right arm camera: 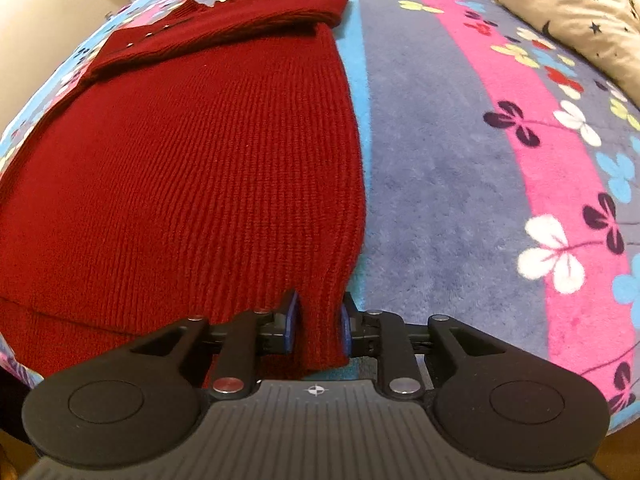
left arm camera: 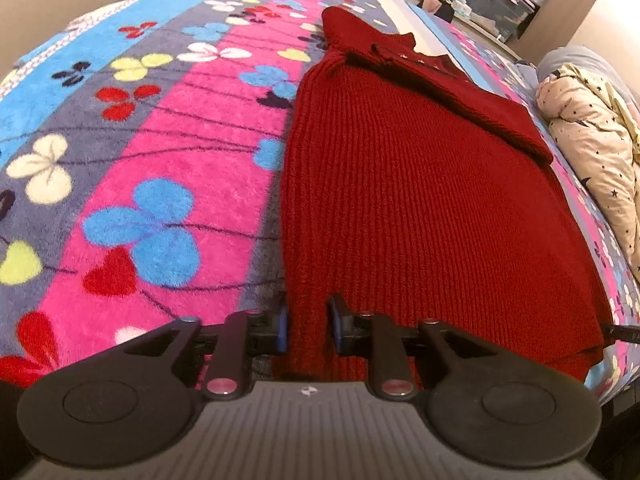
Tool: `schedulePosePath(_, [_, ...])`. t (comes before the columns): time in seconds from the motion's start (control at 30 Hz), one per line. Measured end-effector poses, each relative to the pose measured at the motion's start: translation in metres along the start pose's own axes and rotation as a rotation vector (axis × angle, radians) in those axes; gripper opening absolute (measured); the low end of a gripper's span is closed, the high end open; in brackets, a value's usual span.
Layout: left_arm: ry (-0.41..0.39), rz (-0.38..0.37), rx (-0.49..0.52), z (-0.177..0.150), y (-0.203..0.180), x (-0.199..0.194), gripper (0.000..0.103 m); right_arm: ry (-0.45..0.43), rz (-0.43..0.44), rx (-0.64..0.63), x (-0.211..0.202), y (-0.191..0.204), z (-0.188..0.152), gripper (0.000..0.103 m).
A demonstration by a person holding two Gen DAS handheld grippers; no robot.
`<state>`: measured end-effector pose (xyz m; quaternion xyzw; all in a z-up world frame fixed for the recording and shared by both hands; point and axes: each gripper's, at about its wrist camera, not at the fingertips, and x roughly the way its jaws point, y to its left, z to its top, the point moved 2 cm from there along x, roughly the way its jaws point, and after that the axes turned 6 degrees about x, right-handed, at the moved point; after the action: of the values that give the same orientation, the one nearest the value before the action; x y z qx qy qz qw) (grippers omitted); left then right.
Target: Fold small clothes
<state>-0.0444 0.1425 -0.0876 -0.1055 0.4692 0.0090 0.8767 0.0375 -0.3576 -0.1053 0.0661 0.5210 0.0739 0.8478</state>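
One red knit sweater (left arm camera: 420,200) is laid flat on a floral blanket (left arm camera: 160,160), sleeves folded across its far end. Its near hem corners are pinched by the left tongs (left arm camera: 307,326) and right tongs (right arm camera: 319,326). The hem's near edge is hidden behind both tools. A star-print quilt (left arm camera: 592,152) is cut off at the frame edge.

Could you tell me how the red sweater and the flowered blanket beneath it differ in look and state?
The red sweater is one plain colour with ribbed knit; the flowered blanket is fluffy, striped in pink, blue and grey. The sweater's near hem is pinched by both grippers' fingers; the blanket lies ungripped. Both lie spread flat.
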Motion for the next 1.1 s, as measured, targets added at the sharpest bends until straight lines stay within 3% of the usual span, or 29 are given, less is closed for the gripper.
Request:
schedulePosePath(0.03, [-0.012,-0.003,-0.003,0.0,0.0,-0.003,0.012,-0.005,0.005,0.007,-0.002,0.0,0.0,0.012])
schedulePosePath(0.07, [-0.028,-0.01,-0.008,0.0,-0.001,-0.006,0.011,-0.018,0.017,0.023,-0.005,-0.001,0.001,0.011])
schedulePosePath(0.33, [-0.198,-0.125,-0.008,0.022,-0.006,-0.068,0.01,-0.306,0.242,0.228,-0.098,-0.024,0.029,0.009])
schedulePosePath(0.43, [-0.247,-0.177,0.021,0.031,-0.01,-0.102,0.009,-0.4,0.303,0.218,-0.139,-0.024,0.034,0.008])
schedulePosePath(0.6, [-0.352,-0.301,0.09,0.025,-0.015,-0.192,0.009,-0.504,0.395,0.239,-0.207,-0.042,0.015,0.008])
schedulePosePath(0.77, [-0.345,-0.404,0.133,0.007,-0.008,-0.25,0.01,-0.552,0.455,0.267,-0.265,-0.069,-0.027,0.007])
schedulePosePath(0.87, [-0.288,-0.442,0.068,0.019,-0.001,-0.233,0.01,-0.529,0.454,0.307,-0.261,-0.076,-0.028,0.007])
schedulePosePath(0.93, [-0.237,-0.444,-0.005,0.044,0.004,-0.195,0.01,-0.504,0.442,0.312,-0.238,-0.073,-0.011,0.007])
schedulePosePath(1.1, [-0.101,-0.333,-0.119,0.135,0.017,-0.058,0.01,-0.359,0.328,0.386,-0.133,-0.07,0.084,0.007])
